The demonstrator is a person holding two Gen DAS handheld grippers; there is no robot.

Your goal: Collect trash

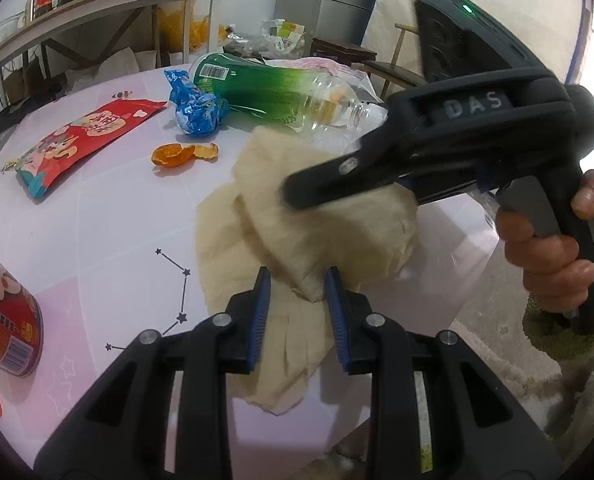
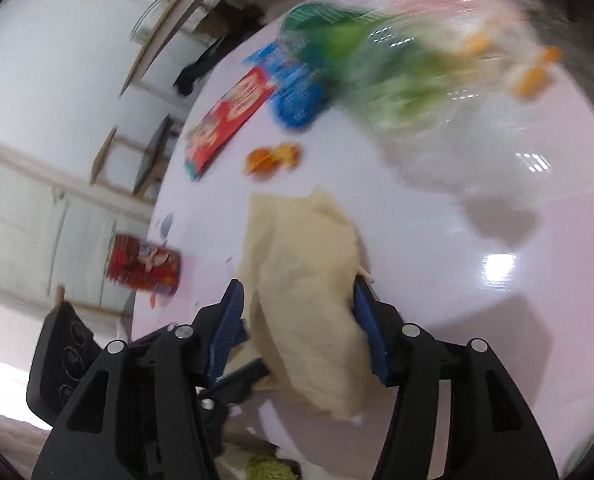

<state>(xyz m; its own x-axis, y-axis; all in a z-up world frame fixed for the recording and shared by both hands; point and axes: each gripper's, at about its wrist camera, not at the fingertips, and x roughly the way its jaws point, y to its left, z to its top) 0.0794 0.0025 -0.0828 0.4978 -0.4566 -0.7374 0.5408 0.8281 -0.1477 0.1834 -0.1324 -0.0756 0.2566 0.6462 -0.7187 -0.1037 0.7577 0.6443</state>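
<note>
A crumpled beige paper napkin (image 1: 309,216) lies at the near edge of the pink table (image 1: 97,232). My left gripper (image 1: 297,276) is shut on its near corner, blue pads pressing both sides. The right gripper (image 1: 297,192), held in a hand (image 1: 549,248), reaches over the napkin from the right. In the right wrist view the napkin (image 2: 305,280) bulges between the right gripper's (image 2: 297,284) jaws. One pad touches it and the other stands just off it, so the gripper is open. The left gripper's finger (image 2: 237,376) shows beneath it.
Further back lie a green plastic bottle (image 1: 257,84) against clear plastic (image 1: 337,68), a blue wrapper (image 1: 195,108), orange peel (image 1: 177,155) and a red snack bag (image 1: 85,140). A red can (image 1: 1,312) lies at the left edge. A shelf with jars (image 1: 97,4) stands behind.
</note>
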